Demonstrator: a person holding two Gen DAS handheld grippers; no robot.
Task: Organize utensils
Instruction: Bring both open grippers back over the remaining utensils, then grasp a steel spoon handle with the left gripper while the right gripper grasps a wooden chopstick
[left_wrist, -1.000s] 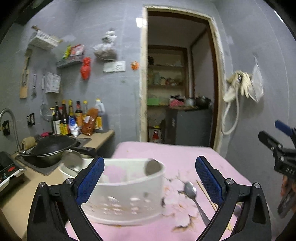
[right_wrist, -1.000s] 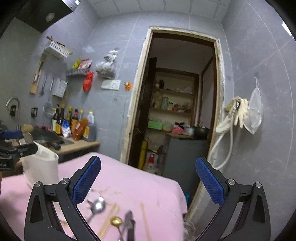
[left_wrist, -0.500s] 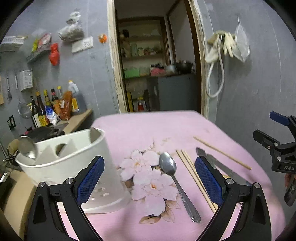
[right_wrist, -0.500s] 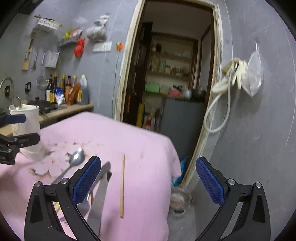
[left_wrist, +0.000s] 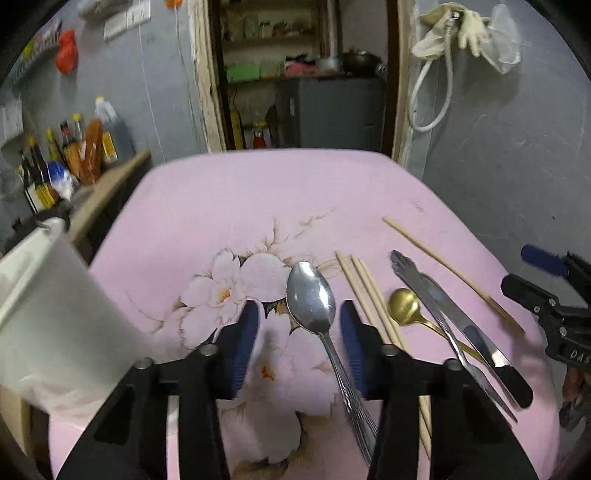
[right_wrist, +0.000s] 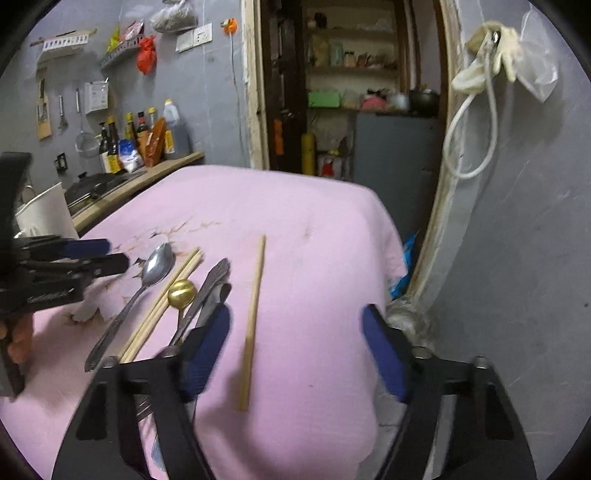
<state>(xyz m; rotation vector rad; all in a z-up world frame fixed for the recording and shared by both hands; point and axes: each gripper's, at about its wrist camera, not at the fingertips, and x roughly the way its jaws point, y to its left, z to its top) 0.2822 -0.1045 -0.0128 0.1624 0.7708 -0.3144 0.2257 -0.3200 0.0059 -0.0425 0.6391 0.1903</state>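
Two grippers hang low over loose utensils on a pink cloth.

The left gripper, jaws just narrowed and part open, straddles the silver spoon untouched. The right gripper, also just closing, stands wider over a lone chopstick. Beyond lie paired chopsticks, gold spoon, knife; the white holder stands far left.

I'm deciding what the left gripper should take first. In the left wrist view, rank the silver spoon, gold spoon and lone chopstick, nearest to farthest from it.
1. Silver spoon, between the left gripper fingers.
2. Gold spoon, just right of them.
3. Lone chopstick, far right, beyond the knife.
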